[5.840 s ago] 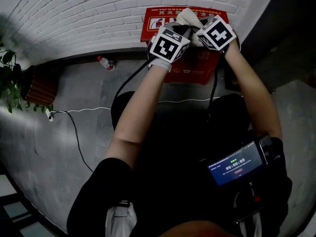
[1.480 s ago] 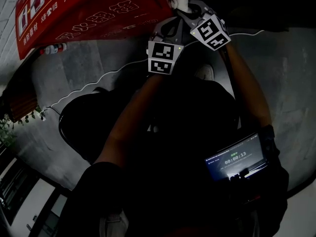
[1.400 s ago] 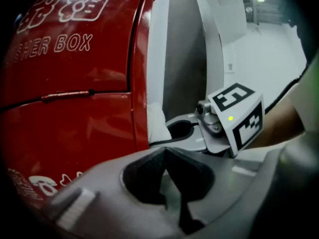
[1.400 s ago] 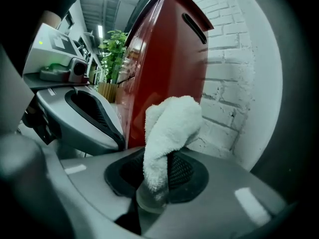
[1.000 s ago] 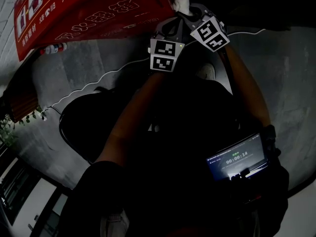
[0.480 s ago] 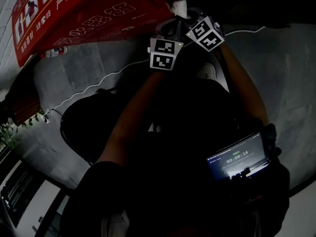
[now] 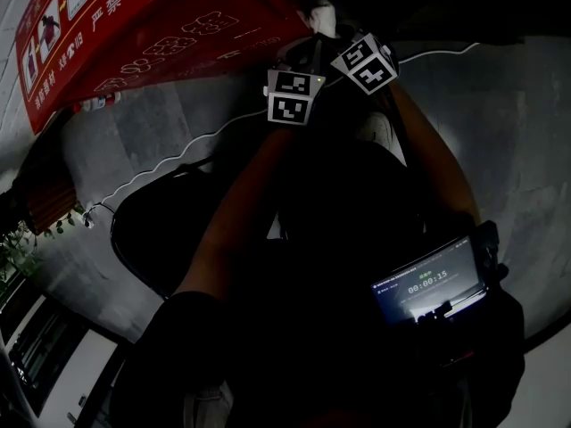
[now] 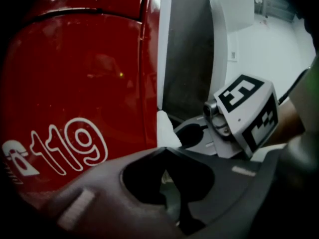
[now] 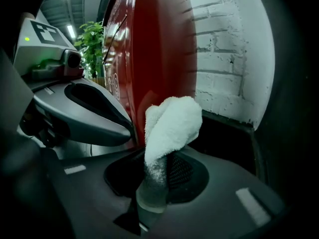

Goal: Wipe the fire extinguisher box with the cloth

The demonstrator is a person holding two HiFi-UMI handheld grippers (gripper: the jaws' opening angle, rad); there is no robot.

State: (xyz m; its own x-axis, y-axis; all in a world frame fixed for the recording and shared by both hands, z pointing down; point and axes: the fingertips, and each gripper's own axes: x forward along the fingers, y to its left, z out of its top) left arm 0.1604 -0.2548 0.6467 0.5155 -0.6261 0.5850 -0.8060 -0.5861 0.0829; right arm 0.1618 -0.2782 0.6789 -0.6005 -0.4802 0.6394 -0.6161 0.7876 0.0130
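Observation:
The red fire extinguisher box fills the upper left of the head view, with white print across its front. Both grippers are at its right-hand corner. My right gripper is shut on a white cloth, whose bunched end presses against the box's red side. From the head camera the cloth shows just past the right gripper. My left gripper has its jaws together, tips right beside the cloth and close to the box front printed "119". The left gripper sits just left of the right one.
A white brick wall with a dark skirting stands right of the box. A green plant grows beyond it. On the grey floor lie a white cable and a small bottle. A lit phone screen hangs at the person's chest.
Since 5.8 s ago the camera has dropped close to the box. In the last second both grippers, with the cloth, slid slightly leftward along the box's corner.

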